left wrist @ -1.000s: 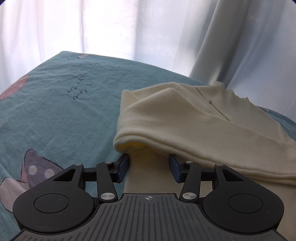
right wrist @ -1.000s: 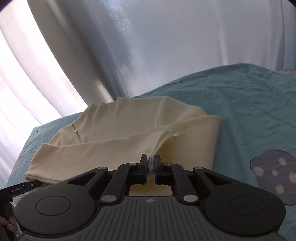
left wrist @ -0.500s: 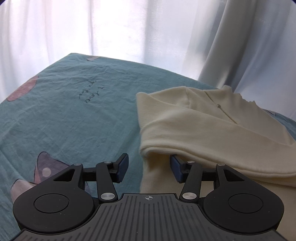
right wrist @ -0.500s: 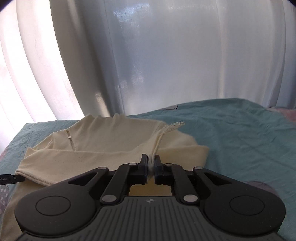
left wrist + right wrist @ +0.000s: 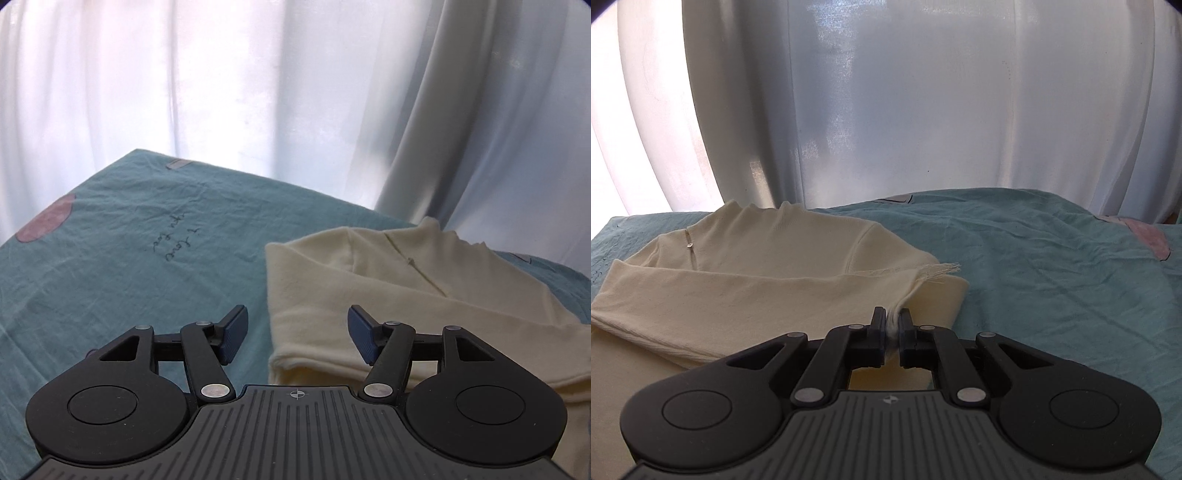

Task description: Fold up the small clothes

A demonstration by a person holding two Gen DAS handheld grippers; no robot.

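While the right gripper [image 5: 894, 326] is pinching the cream sweater's [image 5: 768, 273] frayed edge [image 5: 932, 275], the left gripper [image 5: 297, 338] is opening empty just over its folded sleeve [image 5: 406, 325], which is running rightward.

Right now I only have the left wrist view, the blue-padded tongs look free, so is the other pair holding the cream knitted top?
Observer: Yes, the right tongs are shut on a pinch of the cream knitted top.
Operator: Where on it?
Observer: At its right edge, just below a frayed fringe.
Operator: Anything beside that edge?
Observer: Only bare teal bedsheet.
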